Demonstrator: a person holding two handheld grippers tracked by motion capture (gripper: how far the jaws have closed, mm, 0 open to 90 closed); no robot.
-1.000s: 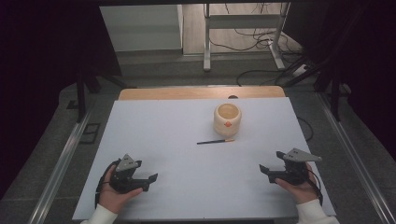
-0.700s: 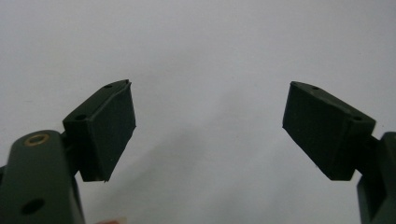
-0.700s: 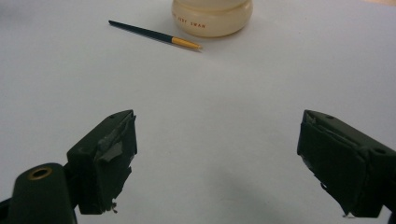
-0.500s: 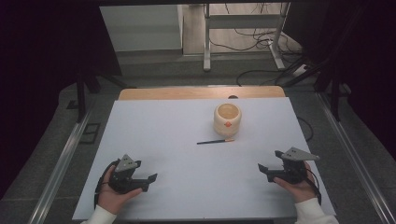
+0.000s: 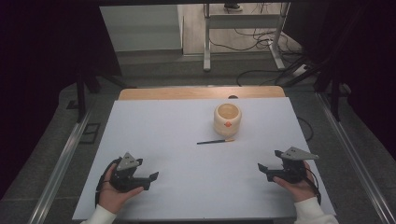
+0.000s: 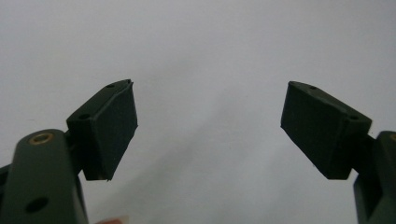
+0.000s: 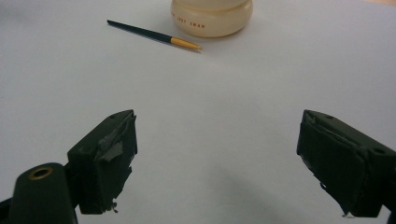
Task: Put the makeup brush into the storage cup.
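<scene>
Looking down from the high view, the left claw (image 5: 150, 177) rests low on the near left part of the white worktop (image 5: 163, 135), held in the person's left hand (image 5: 114, 193). The right claw (image 5: 262, 169) sits at the near right, held in the right hand (image 5: 299, 184), with its grey three-cornered plate on top. Both point inward toward each other and grip nothing. A thin paintbrush (image 5: 215, 141) lies flat on the worktop, ahead of both claws and between them, nearer to the right claw than to the left but well apart from either. Just beyond the brush's yellow end stands a cream-coloured round jar (image 5: 227, 120) with an orange mark on its side. A wooden strip borders the far edge of the worktop.

From the left gripper view, the left claw (image 6: 210, 126) stands released, its two black jaws spread wide with bare white worktop (image 6: 205, 51) between and beyond them.

From the right gripper view, the right claw (image 7: 217, 158) is likewise released, jaws wide apart and nothing between them; the pad (image 7: 114, 149) of one jaw looks worn and patched with tape. Far ahead of this claw and a little to its left lies the paintbrush (image 7: 149, 34), dark-handled with a yellow tip, resting on the worktop (image 7: 210, 102). The jar (image 7: 211, 17) stands just past the brush's yellow end, small red lettering on its side.
</scene>
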